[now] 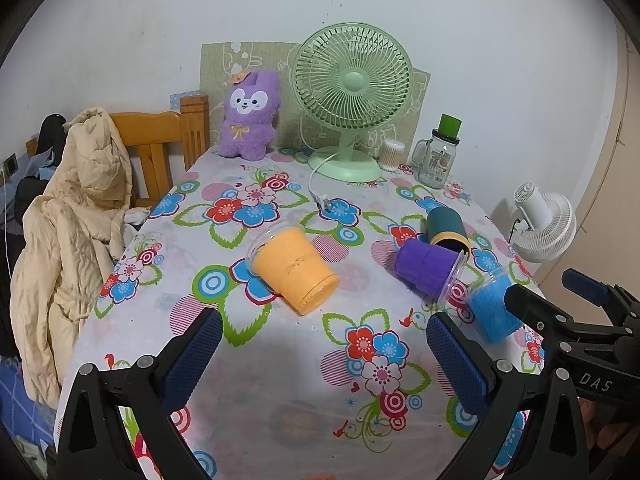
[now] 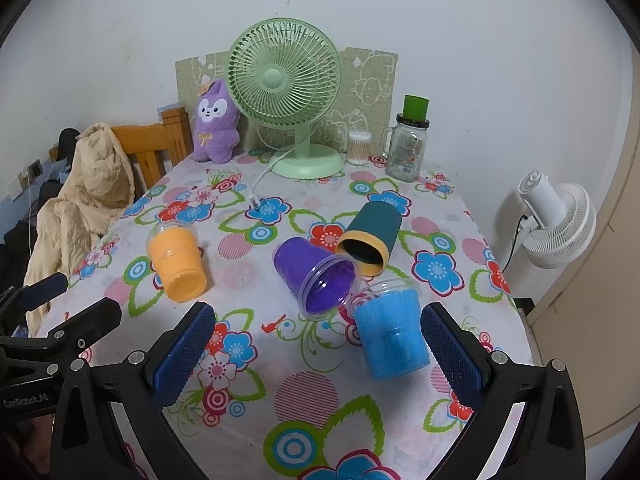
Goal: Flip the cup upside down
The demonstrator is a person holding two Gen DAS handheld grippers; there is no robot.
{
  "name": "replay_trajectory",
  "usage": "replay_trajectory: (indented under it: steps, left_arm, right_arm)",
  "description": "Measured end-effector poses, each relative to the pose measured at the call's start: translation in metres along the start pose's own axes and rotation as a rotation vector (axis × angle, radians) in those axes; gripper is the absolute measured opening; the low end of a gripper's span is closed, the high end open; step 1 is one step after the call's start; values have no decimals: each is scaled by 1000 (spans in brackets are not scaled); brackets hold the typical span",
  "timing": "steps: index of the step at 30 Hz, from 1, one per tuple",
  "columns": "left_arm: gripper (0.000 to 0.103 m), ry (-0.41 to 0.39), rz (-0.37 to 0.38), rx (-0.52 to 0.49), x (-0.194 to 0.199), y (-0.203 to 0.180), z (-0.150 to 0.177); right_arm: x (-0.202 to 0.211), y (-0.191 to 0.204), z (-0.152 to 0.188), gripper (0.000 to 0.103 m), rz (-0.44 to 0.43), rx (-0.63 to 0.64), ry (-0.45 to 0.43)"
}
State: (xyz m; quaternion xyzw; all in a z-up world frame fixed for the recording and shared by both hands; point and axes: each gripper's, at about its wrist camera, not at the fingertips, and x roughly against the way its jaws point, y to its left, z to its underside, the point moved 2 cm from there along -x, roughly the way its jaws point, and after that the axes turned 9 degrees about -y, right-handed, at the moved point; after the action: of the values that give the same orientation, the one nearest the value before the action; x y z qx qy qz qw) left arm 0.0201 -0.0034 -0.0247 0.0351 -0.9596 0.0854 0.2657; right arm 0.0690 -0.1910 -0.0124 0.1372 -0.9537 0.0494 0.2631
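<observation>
Several cups lie on their sides on the flowered tablecloth [image 1: 288,380]. An orange cup [image 1: 294,272] [image 2: 178,262] lies ahead of my left gripper [image 1: 324,344], which is open and empty. A purple cup [image 2: 316,278] [image 1: 428,270], a dark green cup with a yellow rim [image 2: 368,236] [image 1: 446,230] and a blue cup [image 2: 390,330] [image 1: 490,308] lie close together. My right gripper [image 2: 320,340] is open and empty, with the blue cup just inside its right finger [image 2: 452,348].
At the back stand a green desk fan [image 1: 352,96], a purple plush toy [image 1: 250,116], a glass jar mug with a green lid [image 1: 438,156] and a cotton swab box [image 1: 392,154]. A wooden chair with a beige jacket [image 1: 72,220] is left; a white fan [image 1: 544,220] right.
</observation>
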Motion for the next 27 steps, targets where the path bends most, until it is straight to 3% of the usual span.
replay_trajectory:
  steps: [27]
  left_arm:
    - [103, 40, 14, -1, -9, -4, 4]
  right_arm:
    - [-9, -4, 7, 103, 1, -1, 31]
